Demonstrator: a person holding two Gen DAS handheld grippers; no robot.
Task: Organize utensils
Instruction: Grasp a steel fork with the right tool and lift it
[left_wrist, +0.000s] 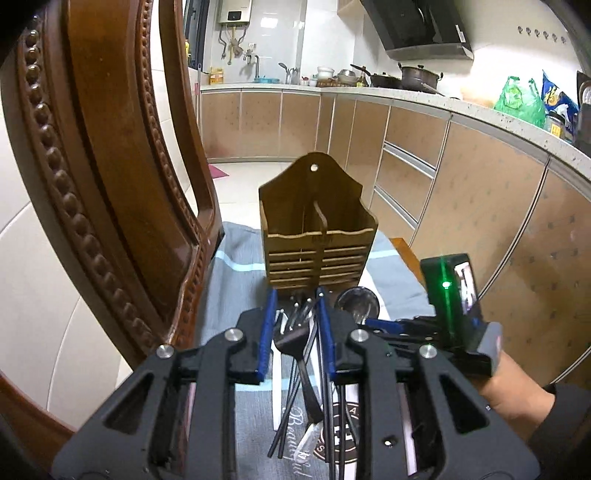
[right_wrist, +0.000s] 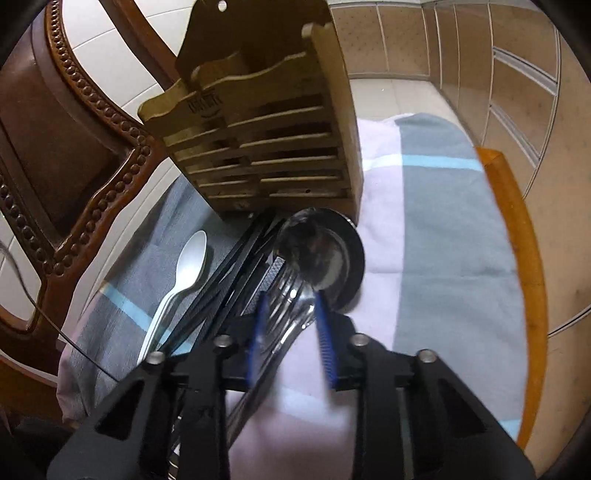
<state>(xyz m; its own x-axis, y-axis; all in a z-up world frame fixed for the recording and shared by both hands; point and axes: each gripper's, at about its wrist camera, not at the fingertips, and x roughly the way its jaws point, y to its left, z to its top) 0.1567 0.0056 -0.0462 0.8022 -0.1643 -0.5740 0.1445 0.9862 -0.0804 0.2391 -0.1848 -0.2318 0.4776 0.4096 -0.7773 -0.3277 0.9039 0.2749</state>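
Observation:
A slatted wooden utensil holder stands on the cloth-covered table with both compartments showing nothing inside. In the left wrist view my left gripper hangs above the table with its jaws narrow, shut on a black spoon with black chopsticks beside it. My right gripper is low over the table in the right wrist view, and its blue pads close on the metal forks. A steel ladle lies just beyond it. A white plastic spoon and several black chopsticks lie to the left.
A carved brown chair stands close on the left of the table. The grey and white tablecloth covers the top, with the bare wooden table edge at the right. Kitchen cabinets run behind. A person's hand holds the right gripper.

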